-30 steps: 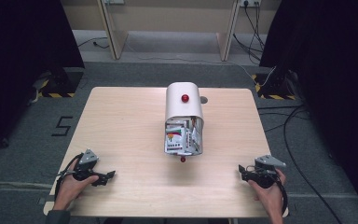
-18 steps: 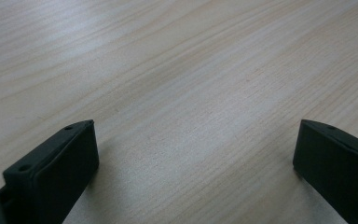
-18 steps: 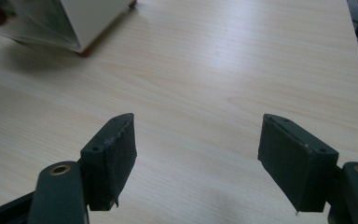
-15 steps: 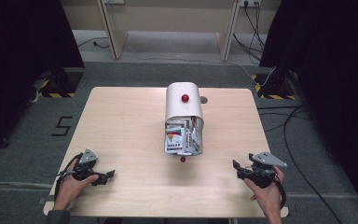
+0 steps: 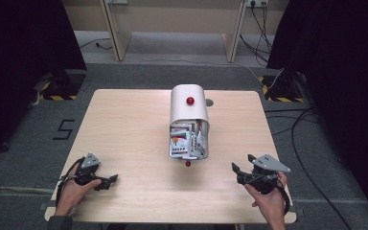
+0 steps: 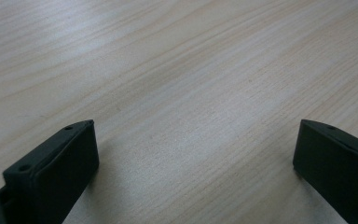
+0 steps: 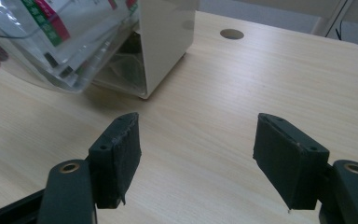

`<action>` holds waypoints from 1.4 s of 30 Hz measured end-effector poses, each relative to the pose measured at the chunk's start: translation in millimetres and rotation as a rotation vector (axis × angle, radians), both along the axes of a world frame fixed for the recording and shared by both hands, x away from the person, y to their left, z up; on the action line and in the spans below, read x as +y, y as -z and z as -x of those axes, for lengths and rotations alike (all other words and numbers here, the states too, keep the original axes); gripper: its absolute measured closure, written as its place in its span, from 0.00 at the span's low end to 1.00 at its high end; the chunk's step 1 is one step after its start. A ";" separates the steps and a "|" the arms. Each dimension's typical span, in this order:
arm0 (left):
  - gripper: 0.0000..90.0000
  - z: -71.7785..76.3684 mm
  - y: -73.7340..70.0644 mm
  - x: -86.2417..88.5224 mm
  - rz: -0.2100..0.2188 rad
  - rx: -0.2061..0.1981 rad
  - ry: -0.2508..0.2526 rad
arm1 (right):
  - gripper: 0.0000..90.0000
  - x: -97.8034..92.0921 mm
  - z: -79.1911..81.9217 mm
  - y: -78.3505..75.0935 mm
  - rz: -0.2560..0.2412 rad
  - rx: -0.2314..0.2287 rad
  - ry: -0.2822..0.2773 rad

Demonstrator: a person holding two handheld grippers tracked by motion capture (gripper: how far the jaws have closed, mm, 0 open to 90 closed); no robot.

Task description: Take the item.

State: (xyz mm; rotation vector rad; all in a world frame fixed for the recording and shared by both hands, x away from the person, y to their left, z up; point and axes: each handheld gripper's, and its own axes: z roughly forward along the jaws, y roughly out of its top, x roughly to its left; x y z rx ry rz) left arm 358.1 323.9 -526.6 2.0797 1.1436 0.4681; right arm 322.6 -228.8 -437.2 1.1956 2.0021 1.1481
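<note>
Right claw apart facing white box, left claw apart over bare table

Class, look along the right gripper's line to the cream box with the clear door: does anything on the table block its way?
Nothing visible does. Bare wooden table lies between the open right gripper and the cream box, whose clear door hangs open toward the person.

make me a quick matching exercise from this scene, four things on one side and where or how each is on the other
Things:
1. left gripper
2. right gripper
3. white box
4. red knob

Places or states:
a. on top of the white box
b. open, at the table's near left corner
c. mid-table, clear front flap open
d. open, at the near right edge

Pairs: 1-b, 2-d, 3-c, 4-a
</note>
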 end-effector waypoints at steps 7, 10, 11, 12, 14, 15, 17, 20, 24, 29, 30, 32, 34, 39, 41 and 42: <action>0.00 -0.1 0.1 0.1 0.002 -0.001 -0.003 | 0.36 8.3 6.3 -13.5 -0.005 -0.038 -0.031; 0.00 -0.2 0.1 0.2 0.000 -0.003 -0.002 | 0.36 11.9 8.6 -19.4 -0.015 -0.052 -0.041; 0.00 -0.2 0.1 0.2 0.000 -0.002 -0.002 | 0.36 13.3 9.3 -20.9 -0.013 -0.055 -0.046; 0.00 -0.2 0.1 0.2 0.000 -0.003 -0.002 | 0.36 14.5 9.9 -22.3 -0.011 -0.059 -0.051; 0.00 -0.2 0.1 0.2 0.000 -0.003 -0.002 | 0.37 16.7 10.1 -24.3 -0.011 -0.061 -0.053; 0.00 -0.1 0.1 0.1 0.001 -0.002 -0.003 | 0.37 17.4 9.8 -24.7 -0.009 -0.062 -0.055; 0.00 -0.2 0.1 0.2 -0.001 -0.003 -0.002 | 0.37 19.1 9.8 -25.1 -0.011 -0.056 -0.057; 0.00 -0.2 0.1 0.2 -0.001 -0.003 -0.003 | 0.37 20.8 9.3 -25.5 -0.017 -0.054 -0.064; 0.00 -0.2 0.1 0.3 -0.001 -0.003 -0.003 | 0.37 24.4 9.3 -27.6 -0.027 -0.055 -0.080; 0.00 -0.2 0.0 0.3 -0.002 -0.001 -0.003 | 0.37 30.6 10.0 -33.2 -0.030 -0.068 -0.099; 0.00 -0.2 0.0 0.3 -0.002 -0.001 -0.003 | 0.37 31.9 9.8 -34.0 -0.031 -0.071 -0.103; 0.00 -0.2 0.0 0.3 -0.002 -0.001 -0.003 | 0.37 34.1 10.2 -35.9 -0.031 -0.075 -0.110; 0.00 -0.3 -0.2 0.6 -0.006 0.000 -0.001 | 0.37 36.1 10.3 -37.7 -0.036 -0.076 -0.116; 0.00 -0.2 0.0 0.3 -0.002 -0.001 -0.004 | 0.38 42.5 10.5 -42.4 -0.035 -0.089 -0.131; 0.00 -0.2 0.0 0.3 -0.002 -0.001 -0.004 | 0.38 46.1 10.6 -43.3 -0.031 -0.092 -0.142; 0.00 -0.2 0.0 0.3 -0.002 -0.002 -0.004 | 0.38 47.8 10.6 -43.7 -0.030 -0.092 -0.148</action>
